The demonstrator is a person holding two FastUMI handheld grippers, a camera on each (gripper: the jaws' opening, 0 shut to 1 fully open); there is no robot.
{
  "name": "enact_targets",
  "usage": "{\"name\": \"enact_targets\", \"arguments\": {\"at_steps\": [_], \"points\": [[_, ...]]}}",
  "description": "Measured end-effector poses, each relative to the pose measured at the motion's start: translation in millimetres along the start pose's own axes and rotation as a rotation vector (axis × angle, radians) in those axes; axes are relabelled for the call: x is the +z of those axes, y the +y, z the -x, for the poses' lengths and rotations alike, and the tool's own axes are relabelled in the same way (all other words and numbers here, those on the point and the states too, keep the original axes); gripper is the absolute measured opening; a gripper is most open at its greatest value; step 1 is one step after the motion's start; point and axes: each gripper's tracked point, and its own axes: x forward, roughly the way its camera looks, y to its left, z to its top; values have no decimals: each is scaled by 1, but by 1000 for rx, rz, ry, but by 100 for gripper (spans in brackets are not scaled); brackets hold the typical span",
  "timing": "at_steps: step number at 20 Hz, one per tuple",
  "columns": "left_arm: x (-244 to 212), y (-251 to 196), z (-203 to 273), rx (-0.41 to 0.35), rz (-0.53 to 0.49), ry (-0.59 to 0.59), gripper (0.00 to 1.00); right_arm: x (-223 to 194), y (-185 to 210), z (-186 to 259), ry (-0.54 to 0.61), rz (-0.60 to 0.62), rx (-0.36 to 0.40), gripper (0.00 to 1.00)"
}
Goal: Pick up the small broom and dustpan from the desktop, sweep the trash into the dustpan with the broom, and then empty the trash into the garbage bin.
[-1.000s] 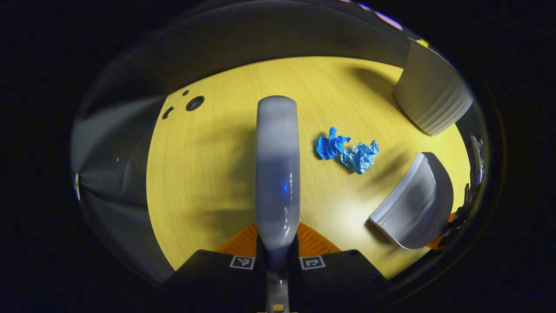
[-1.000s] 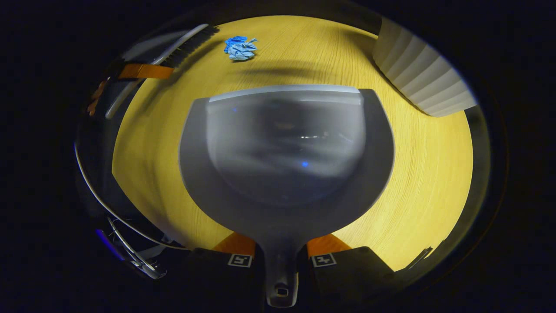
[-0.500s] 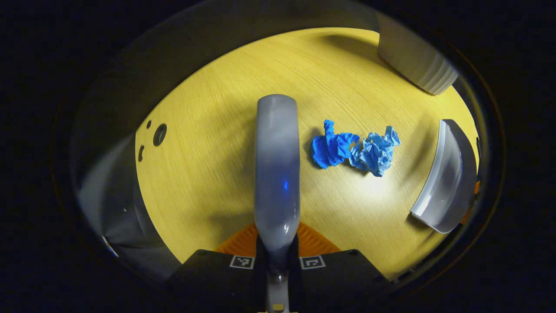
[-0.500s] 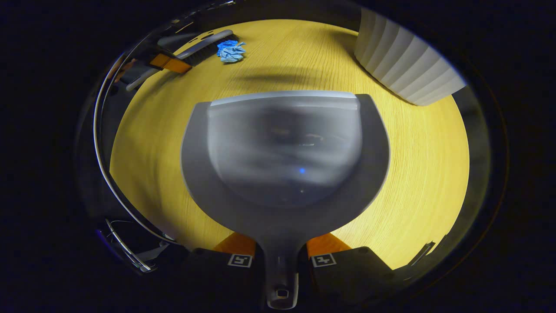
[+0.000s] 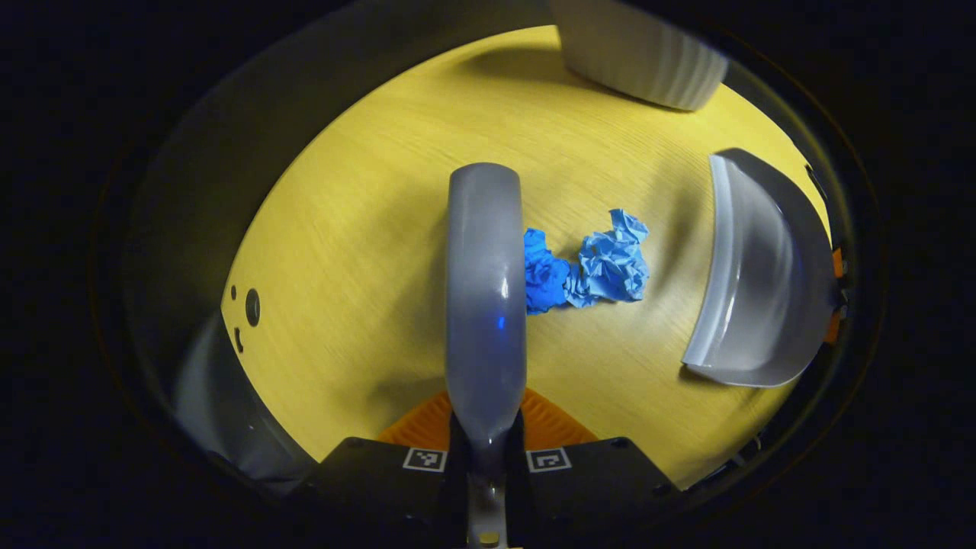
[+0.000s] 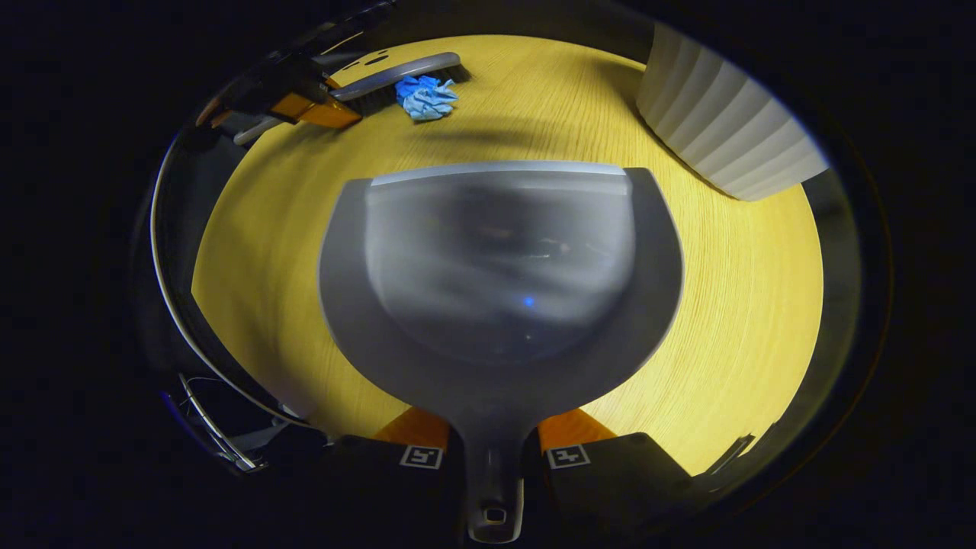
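My left gripper [image 5: 486, 446] is shut on the handle of the small grey broom [image 5: 486, 290], which reaches forward over the yellow desktop [image 5: 366, 229]. Two crumpled blue paper scraps [image 5: 591, 267] lie right beside the broom's head, on its right. Farther right lies the grey dustpan [image 5: 762, 274], its mouth facing the scraps. In the right gripper view my right gripper [image 6: 493, 450] is shut on the dustpan [image 6: 499, 267] handle, the pan held low over the desk. Far ahead, the broom [image 6: 396, 70] touches the blue scraps [image 6: 425, 97], with the left gripper [image 6: 301, 103] behind it.
A white ribbed garbage bin [image 5: 637, 49] stands at the far edge of the desk; in the right gripper view the bin [image 6: 724, 130] is at the upper right. Small round holes [image 5: 250, 306] mark the desk's left part. Dark floor surrounds the desk edge.
The broom has swung right up against the blue scraps, which were a gap away before. The dustpan has come closer to the scraps from the other side.
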Motion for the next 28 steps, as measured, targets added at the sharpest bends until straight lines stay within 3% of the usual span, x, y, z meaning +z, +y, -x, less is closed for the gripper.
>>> {"name": "enact_targets", "arguments": {"at_steps": [8,11,15,21,28], "points": [[-7,-107,25,-268,18,-6,24,0,0,-1,-18,-5,7,34],[-12,-130,41,-326,23,-5,23,1,-1,0,-36,-13,10,34],[-23,-160,66,-483,140,2,23,5,-1,3,-56,-17,18,34],[-35,-135,99,-367,334,-89,24,4,-15,10,-85,2,60,34],[-84,-155,86,-288,650,-192,23,5,-54,47,-148,86,106,34]]}}
